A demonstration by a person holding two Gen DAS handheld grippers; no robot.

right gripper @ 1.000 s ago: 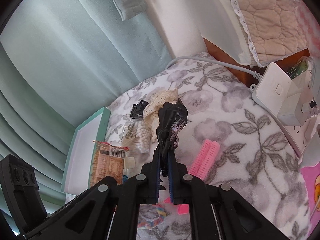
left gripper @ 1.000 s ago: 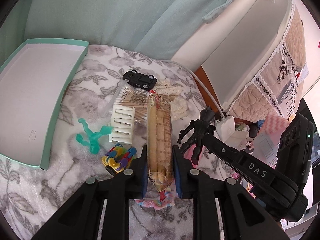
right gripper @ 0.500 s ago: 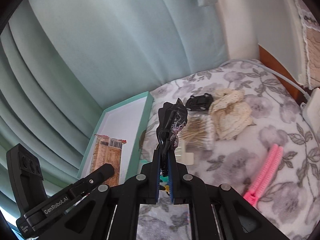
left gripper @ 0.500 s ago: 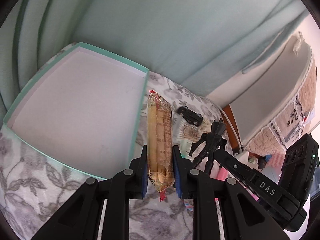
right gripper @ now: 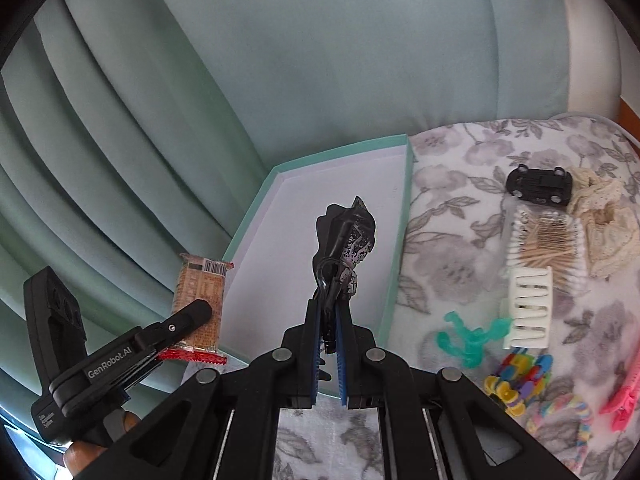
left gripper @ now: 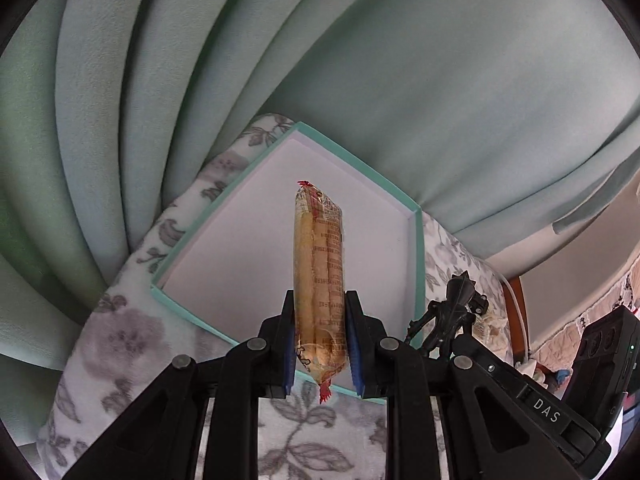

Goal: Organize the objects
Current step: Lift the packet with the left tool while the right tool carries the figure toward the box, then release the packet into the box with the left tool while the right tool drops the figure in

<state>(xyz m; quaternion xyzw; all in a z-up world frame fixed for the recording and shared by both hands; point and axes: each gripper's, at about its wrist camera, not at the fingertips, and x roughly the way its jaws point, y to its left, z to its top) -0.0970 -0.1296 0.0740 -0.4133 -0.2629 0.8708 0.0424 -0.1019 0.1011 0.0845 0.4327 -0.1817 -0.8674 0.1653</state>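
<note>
Your left gripper (left gripper: 320, 344) is clamped on a biscuit packet (left gripper: 319, 280), held at frame centre over the teal box (left gripper: 418, 256). Your right gripper (right gripper: 329, 344) pinches a black toy figure (right gripper: 346, 236) mid-frame above that box, with clutter lower right.

Box (right gripper: 400, 248): on the cloth (right gripper: 452, 268), at its far left, before the curtain (right gripper: 280, 60).
Snack pack (left gripper: 319, 280): above the box, between the left gripper's (left gripper: 319, 350) fingers.
Figure (right gripper: 346, 240): above the box's near end, in the right gripper (right gripper: 329, 350).
Toy car (right gripper: 538, 185): right of the box, far.
Cotton swabs (right gripper: 544, 240): nearer than the car.
Hair claw (right gripper: 528, 308): nearer still, touching the swabs.
</note>
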